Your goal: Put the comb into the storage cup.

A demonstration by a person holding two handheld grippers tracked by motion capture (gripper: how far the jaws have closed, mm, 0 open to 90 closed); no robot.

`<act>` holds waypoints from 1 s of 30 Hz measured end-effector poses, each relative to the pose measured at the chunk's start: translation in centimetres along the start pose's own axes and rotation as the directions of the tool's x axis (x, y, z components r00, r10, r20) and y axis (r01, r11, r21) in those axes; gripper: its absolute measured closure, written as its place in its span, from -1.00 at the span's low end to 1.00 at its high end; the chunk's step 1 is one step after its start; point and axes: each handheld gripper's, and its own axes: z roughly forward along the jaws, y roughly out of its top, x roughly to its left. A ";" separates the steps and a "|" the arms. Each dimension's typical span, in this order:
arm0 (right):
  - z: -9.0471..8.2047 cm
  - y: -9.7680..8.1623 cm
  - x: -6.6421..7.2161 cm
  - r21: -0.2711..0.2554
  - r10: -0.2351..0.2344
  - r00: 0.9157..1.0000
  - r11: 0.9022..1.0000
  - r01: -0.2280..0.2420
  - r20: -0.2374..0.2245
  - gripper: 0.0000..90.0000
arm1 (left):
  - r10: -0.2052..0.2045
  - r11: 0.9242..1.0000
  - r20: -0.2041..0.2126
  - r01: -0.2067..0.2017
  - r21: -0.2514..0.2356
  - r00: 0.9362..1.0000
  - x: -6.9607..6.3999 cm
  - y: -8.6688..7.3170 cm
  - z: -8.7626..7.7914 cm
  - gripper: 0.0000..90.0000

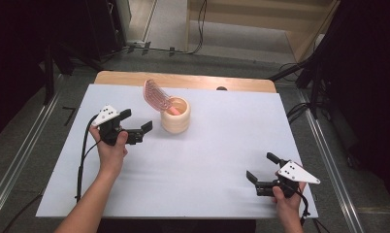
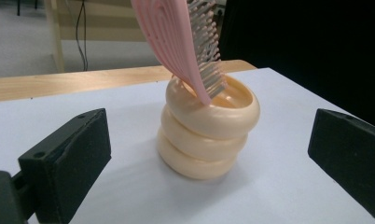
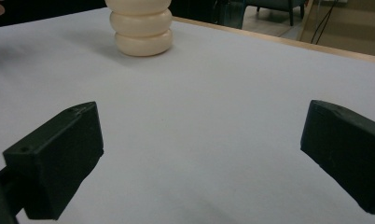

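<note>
A cream ribbed cup (image 1: 176, 116) (image 2: 206, 133) (image 3: 141, 30) stands on the white table (image 1: 222, 145) toward the back. A pink hairbrush (image 1: 156, 95) (image 2: 181, 42) leans in it, handle down, head tilted to the left and bristles showing. My left gripper (image 1: 136, 123) (image 2: 209, 158) is open just left of the cup, jaws apart and facing it, nothing between them. My right gripper (image 1: 261, 167) (image 3: 202, 154) is open near the front right of the table, far from the cup, holding nothing.
A wooden tabletop edge (image 1: 183, 80) runs along the back of the white surface. Cables (image 1: 81, 165) trail from the left gripper over the table's left side. Dark stands and floor rails (image 1: 18, 160) flank the table.
</note>
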 end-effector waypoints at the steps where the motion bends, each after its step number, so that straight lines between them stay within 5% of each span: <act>1: 0.0 0.0 0.0 0.000 0.001 1.000 1.000 -0.001 0.000 -1.00 | 0.002 1.000 0.002 -0.002 0.002 1.000 -0.1 -0.2 -0.1 -1.00; 30: 0.1 0.0 0.1 0.006 0.001 1.000 1.000 -0.001 0.004 -1.00 | 0.072 0.997 -0.019 -0.071 0.017 0.997 -0.5 -4.1 -4.8 -1.00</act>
